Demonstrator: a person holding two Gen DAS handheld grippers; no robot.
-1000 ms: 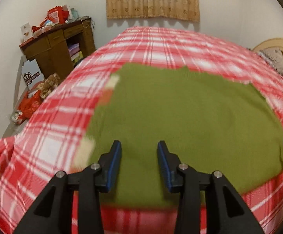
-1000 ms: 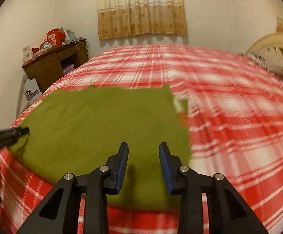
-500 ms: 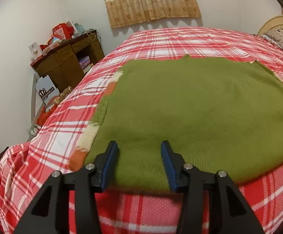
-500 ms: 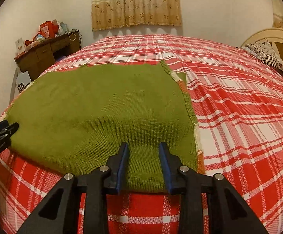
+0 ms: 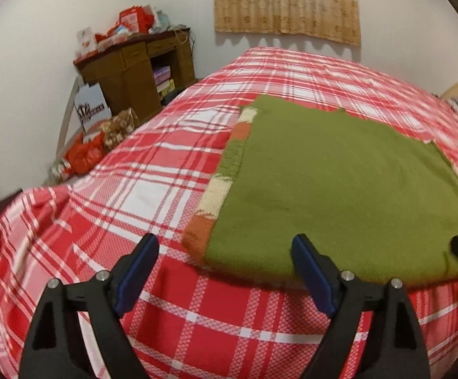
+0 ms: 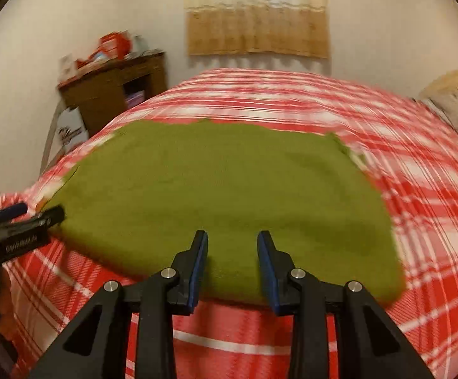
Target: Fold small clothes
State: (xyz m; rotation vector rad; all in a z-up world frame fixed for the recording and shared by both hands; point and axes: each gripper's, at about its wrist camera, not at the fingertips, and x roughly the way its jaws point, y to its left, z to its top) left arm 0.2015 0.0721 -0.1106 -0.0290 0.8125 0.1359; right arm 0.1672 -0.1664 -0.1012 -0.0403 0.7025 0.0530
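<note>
Though blurred: desk (image 5: 134, 66) w/ clutter, curtain (image 5: 287, 3).

sweater (image 5: 339, 195): olive green, with an edge strip in cream and orange blocks
bedspread (image 5: 153, 170): red and white plaid
curtain (image 5: 287, 3): tan with a small repeated motif, paler at the top
desk (image 5: 128, 72): dark brown wood
grippers: left gripper (image 5: 225, 260) and right gripper (image 6: 232, 260) black, pads blue
wall (image 5: 23, 63): plain white
</note>
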